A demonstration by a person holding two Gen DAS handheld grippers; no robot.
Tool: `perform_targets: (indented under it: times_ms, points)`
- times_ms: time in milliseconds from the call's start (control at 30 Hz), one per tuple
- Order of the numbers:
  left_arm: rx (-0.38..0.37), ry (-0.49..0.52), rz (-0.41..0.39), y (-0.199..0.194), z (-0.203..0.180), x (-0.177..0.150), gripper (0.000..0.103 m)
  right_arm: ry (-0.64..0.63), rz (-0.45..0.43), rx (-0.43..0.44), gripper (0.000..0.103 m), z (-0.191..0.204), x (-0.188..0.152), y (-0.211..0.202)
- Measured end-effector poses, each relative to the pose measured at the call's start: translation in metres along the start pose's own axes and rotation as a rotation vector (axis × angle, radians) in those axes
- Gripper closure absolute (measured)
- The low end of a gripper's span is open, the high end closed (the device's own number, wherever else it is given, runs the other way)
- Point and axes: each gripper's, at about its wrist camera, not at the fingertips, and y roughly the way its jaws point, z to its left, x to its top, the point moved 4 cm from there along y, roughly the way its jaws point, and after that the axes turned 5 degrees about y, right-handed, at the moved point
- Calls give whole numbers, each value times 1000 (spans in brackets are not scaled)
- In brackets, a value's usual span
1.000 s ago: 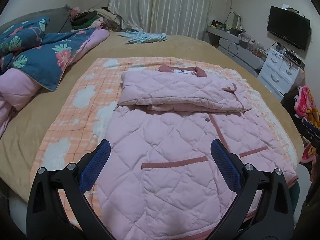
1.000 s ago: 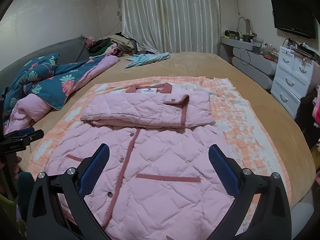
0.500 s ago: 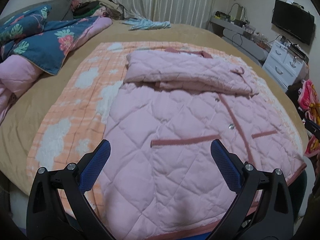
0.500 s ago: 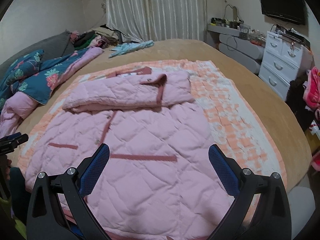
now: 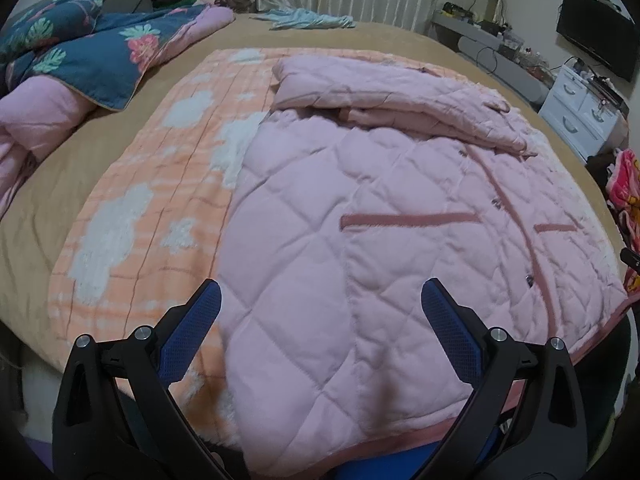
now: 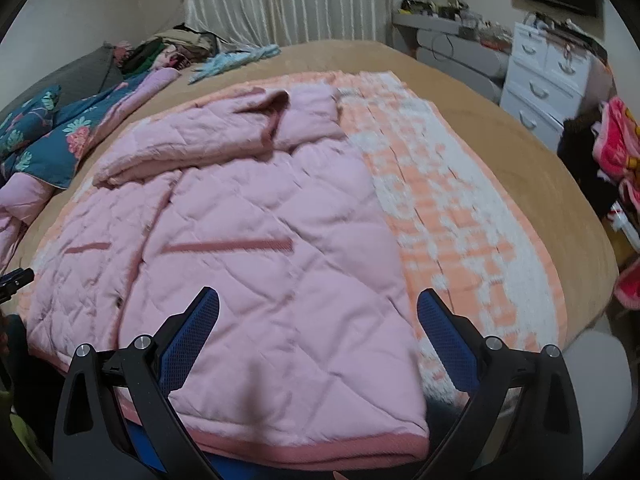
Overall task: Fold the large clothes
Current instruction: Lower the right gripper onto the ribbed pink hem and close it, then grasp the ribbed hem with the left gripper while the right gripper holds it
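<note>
A pink quilted jacket lies front up on an orange-and-white blanket on the bed, its sleeves folded across the chest. It also shows in the right wrist view. My left gripper is open and empty, low over the jacket's near left hem corner. My right gripper is open and empty, low over the near right hem corner. The dark pink hem band runs just below the right fingers.
A blue floral duvet and pink bedding are piled at the left. A light blue garment lies at the far end. A white dresser and clothes pile stand right of the bed.
Both grippers have dropped lower and closer to the jacket's bottom hem, the left toward the left corner, the right toward the right corner. Both stayed open.
</note>
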Motion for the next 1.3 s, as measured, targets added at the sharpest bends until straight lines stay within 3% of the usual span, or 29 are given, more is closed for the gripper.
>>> perform_targets:
  times_ms: [233,333,400,600,867,900,933,1000,1133,1200,1267,1300]
  points:
    - [-7,-29,43,4,13,-18,9,40,62,-19,4,-25,-21,10]
    - [-63,-70,75,6,17,-26,9,62,93,-17,4,-34,-32,14]
    - [-45,-59,87,7,18,-30,9,78,117,-3,4,-38,-39,17]
    - [-37,-63,116,9,24,-42,9,66,172,48,4,-35,-58,24]
    - [-66,-83,188,27,20,-60,9,56,197,72,5,-27,-56,34]
    - [-71,-82,206,32,19,-63,9,47,201,78,7,-25,-55,35]
    - [-69,-80,209,33,18,-64,9,37,205,91,17,-22,-55,36]
    - [-76,-80,210,36,16,-66,9,17,198,107,26,-15,-55,37]
    - [-88,-87,209,38,17,-67,9,2,142,135,60,-8,-50,27]
    - [-94,-88,205,37,17,-67,9,3,107,152,71,-6,-44,18]
    - [-109,-89,190,35,16,-67,9,2,77,197,72,-2,-39,8]
    - [-115,-89,181,34,16,-66,15,-3,74,206,72,-1,-38,6]
